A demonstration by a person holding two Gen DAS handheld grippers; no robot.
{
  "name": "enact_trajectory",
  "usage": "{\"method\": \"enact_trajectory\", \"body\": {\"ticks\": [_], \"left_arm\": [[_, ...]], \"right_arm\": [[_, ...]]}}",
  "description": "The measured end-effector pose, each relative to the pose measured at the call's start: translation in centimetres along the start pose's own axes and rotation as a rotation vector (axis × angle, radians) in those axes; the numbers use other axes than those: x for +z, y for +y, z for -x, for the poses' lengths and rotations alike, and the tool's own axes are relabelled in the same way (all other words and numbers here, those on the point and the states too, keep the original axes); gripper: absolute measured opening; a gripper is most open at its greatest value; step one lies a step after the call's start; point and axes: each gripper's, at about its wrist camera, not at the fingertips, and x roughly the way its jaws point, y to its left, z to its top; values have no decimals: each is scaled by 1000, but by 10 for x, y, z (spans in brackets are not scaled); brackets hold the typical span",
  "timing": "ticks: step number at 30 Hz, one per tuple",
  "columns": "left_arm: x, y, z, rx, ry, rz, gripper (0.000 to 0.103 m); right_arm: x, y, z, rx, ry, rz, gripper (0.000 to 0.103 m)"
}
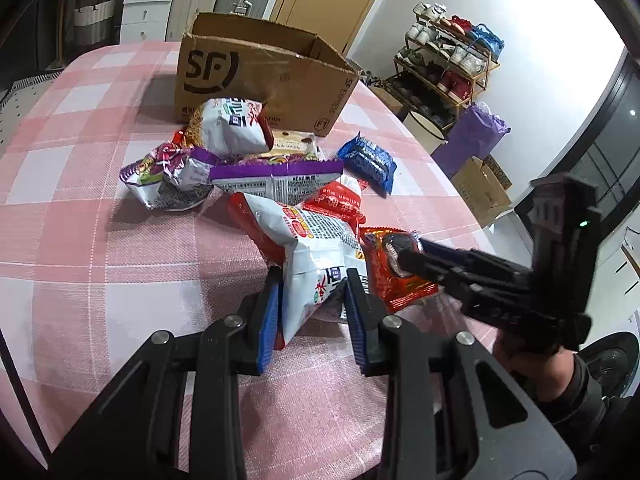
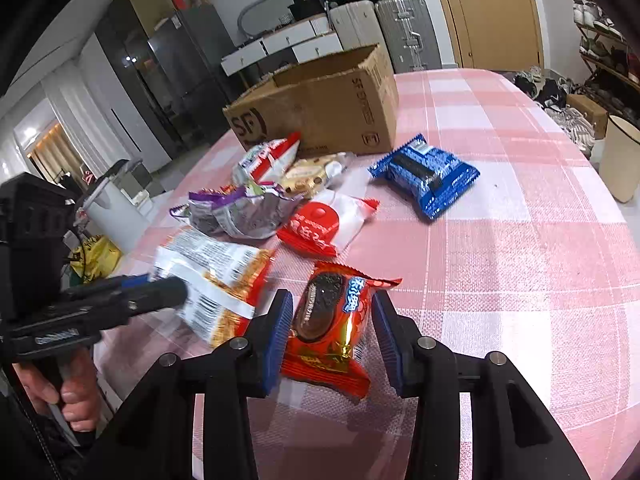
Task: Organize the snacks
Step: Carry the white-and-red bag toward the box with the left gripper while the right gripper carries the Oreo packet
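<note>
My left gripper [image 1: 314, 280] is shut on a white and red snack bag [image 1: 316, 248], its blue pads pressing both sides of the bag's near end. The same bag [image 2: 216, 280] appears in the right wrist view beside the left gripper [image 2: 176, 288]. A red cookie pack [image 2: 332, 320] lies on the cloth between the fingers of my right gripper [image 2: 333, 300]. The left pad touches it and a thin gap shows at the right pad. The left wrist view has the right gripper [image 1: 404, 256] at that red cookie pack [image 1: 396, 280]. An open cardboard box [image 1: 256, 76] stands behind the pile.
More snacks lie on the pink checked tablecloth [image 2: 500, 260]: a blue cookie pack [image 2: 424, 176], a crumpled purple bag [image 2: 240, 212], a red and white pack [image 2: 324, 224] and others by the cardboard box [image 2: 320, 108]. A shoe rack [image 1: 448, 60] and suitcases stand beyond the table.
</note>
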Motion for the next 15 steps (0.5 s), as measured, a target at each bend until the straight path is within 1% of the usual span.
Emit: {"method": "enact_trajectory", "body": {"ticks": [8,12,15], "left_arm": [[6,-5,16,8,-35,-10,27],[11,-7,24,15,-52,-19,27],[16,-6,29,21,-63,-20,27]], "right_arm": [[-2,6,-14,-9,34,21,43],[-3,13,-18,-29,32,69,42],[-3,14,-19,4,33,70,39]]}}
